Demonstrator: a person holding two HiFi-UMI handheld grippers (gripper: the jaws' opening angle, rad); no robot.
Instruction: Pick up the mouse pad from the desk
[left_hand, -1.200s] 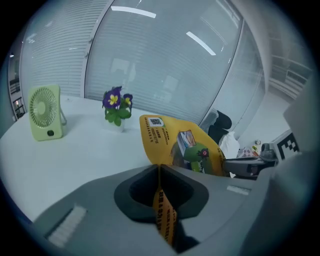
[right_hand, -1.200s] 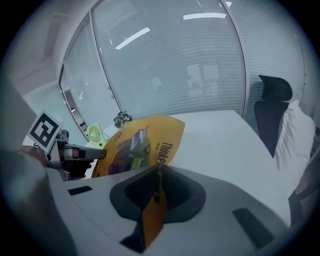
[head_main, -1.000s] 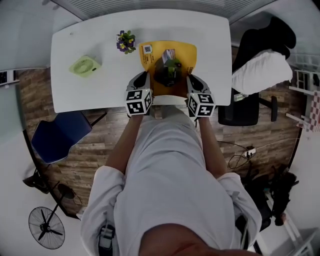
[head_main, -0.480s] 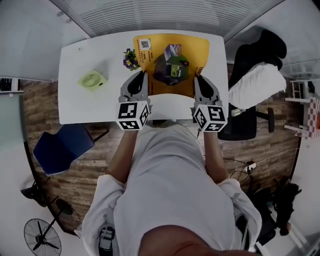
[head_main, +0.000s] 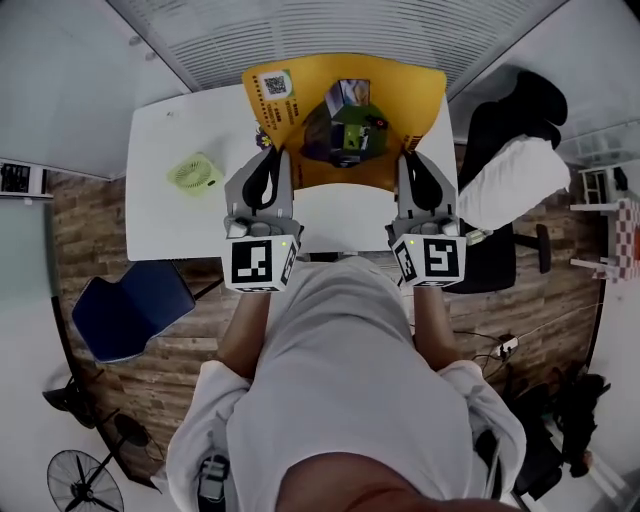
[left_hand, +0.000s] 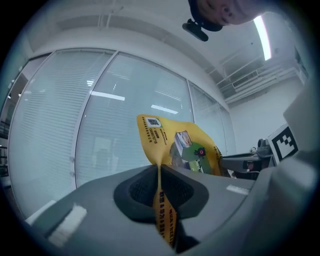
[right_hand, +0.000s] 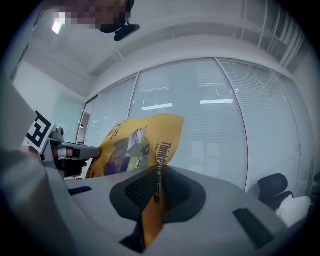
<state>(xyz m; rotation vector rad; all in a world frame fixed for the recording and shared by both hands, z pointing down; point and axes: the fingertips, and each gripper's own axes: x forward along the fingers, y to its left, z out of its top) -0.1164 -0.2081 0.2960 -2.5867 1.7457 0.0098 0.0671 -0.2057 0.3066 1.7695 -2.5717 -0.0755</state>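
Mouse pad (head_main: 345, 120): yellow, with a printed picture and a square code at one corner. Held up in the air above the far half of the white counter (head_main: 180, 225), printed face toward the person, sheet bowed between two grips.

Left hand-held gripper (head_main: 270, 160): clamped on the pad's edge at 9 o'clock; in the left gripper view the yellow edge is pinched thin between the dark pads (left_hand: 137, 192).

Right hand-held gripper (head_main: 412, 160): clamped on the edge at 3 o'clock, with the same pinch in its own view.

Small green fan (head_main: 195, 173): on the counter at 8 o'clock from the pad, well apart.

Black chair (head_main: 505, 215) with a white bundle, at 4 o'clock, beside the counter.

Blue chair (head_main: 130, 310) at 7 o'clock, on the wood floor (head_main: 150, 350).

Floor fan (head_main: 85, 485) farther out at 7 o'clock.
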